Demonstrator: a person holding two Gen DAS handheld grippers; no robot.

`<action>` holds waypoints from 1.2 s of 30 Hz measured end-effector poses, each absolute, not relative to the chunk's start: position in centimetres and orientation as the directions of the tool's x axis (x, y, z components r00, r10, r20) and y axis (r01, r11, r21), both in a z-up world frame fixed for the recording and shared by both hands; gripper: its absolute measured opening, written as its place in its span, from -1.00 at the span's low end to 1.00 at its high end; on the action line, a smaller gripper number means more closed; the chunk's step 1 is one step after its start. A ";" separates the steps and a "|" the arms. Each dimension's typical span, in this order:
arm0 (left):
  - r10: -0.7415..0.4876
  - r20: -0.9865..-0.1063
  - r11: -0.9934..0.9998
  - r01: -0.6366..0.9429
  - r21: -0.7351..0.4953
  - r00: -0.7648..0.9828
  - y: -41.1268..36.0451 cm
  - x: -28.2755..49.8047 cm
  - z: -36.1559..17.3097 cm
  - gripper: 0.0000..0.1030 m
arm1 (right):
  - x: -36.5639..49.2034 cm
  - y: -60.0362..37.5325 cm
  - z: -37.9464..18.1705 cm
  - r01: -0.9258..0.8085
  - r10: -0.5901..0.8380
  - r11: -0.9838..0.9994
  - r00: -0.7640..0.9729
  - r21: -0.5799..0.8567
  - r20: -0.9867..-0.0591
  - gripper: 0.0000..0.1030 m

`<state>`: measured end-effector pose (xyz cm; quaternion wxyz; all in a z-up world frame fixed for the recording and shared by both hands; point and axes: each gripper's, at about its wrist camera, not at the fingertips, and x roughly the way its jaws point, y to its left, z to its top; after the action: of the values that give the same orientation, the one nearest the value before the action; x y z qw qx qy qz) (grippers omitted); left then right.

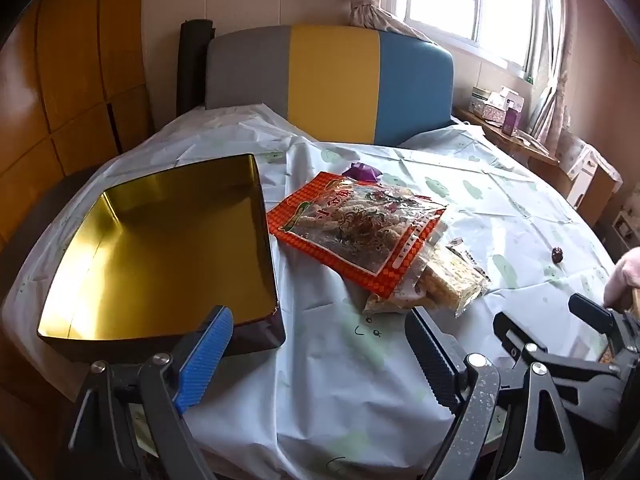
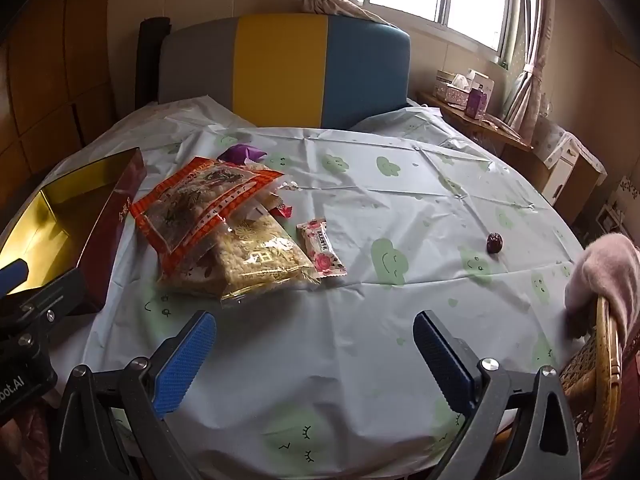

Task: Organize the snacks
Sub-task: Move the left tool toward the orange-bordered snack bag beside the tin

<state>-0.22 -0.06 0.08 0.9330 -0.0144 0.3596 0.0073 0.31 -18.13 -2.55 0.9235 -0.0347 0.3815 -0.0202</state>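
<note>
Tongs (image 2: 314, 330) gape over bare cloth (image 2: 360, 360) beside snack pile (image 2: 224, 232).

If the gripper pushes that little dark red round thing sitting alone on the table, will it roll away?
Probably. The small dark red round snack looks rounded and rests alone on the smooth plastic tablecloth, so a nudge would likely send it rolling. Its wrinkled surface suggests something like a dried fruit, likely light, maybe wobbling rather than rolling straight.

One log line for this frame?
left gripper open | right gripper open | gold-lined tin box empty | orange snack bag on table
</note>
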 end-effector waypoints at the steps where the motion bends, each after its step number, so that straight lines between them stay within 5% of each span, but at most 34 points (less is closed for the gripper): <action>1: 0.003 -0.671 0.999 -0.025 -0.022 0.741 -0.2 -0.3 0.1 0.72 | 0.3 -18.1 -2.4 0.009 -0.063 0.997 0.710 -0.081 -0.702 0.95; 36: -0.026 -0.705 0.999 -0.014 -0.051 0.708 0.5 0.4 -0.7 0.72 | 4.4 -18.6 0.7 -0.092 -0.068 0.974 0.754 -0.207 -0.654 0.95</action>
<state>0.40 0.48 -0.69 0.9239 -0.0261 0.3818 -0.0033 4.39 -18.59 0.74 0.9294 -0.1136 0.3510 0.0064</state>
